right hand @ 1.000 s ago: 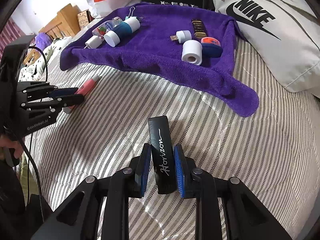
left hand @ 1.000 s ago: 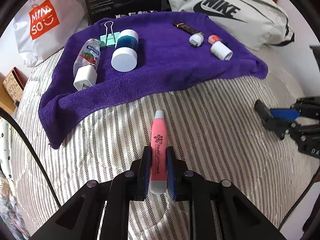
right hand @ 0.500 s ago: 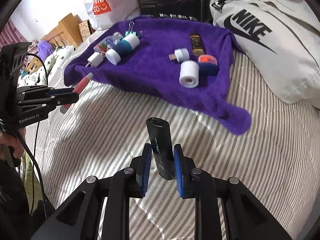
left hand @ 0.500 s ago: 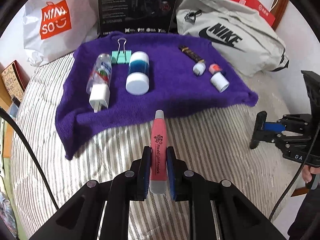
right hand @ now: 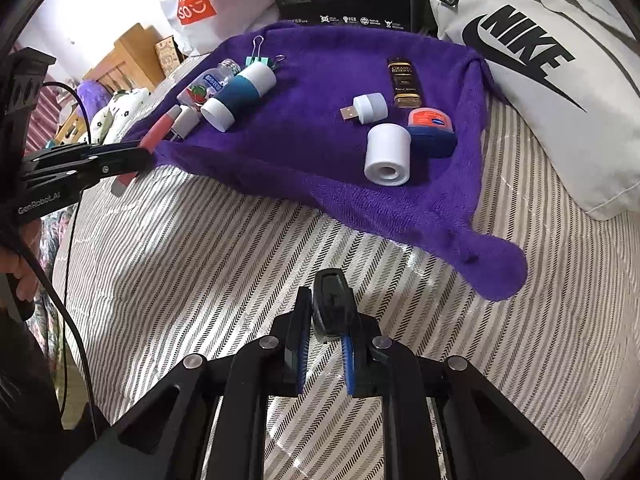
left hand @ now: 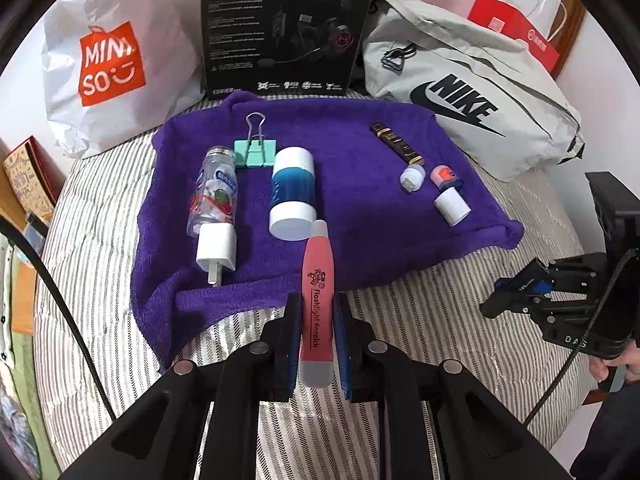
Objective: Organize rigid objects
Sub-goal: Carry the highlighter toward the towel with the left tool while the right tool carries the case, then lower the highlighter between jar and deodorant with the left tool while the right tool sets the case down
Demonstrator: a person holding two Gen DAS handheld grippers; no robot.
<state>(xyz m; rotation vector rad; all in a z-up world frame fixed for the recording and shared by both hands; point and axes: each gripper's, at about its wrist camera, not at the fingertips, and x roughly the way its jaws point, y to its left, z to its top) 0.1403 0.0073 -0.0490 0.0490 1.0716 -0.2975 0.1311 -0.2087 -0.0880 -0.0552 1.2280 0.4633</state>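
My left gripper is shut on a pink flashlight pen, its tip reaching over the near edge of the purple towel. My right gripper is shut on a black "Horizon" case, tilted up and seen end-on, above the striped bedspread. On the towel lie a clear bottle, a white charger, a mint binder clip, a blue-and-white container, a dark tube, a small USB light, a white roll and a small tin.
A Miniso bag, a black headset box and a grey Nike bag line the back of the bed. A red paper bag stands at the far right. A hand holds the right gripper's handle.
Both grippers rose from the bedspread with their objects. The left carried the pink pen forward to the towel's edge. The black case tipped up to end-on in the right gripper.
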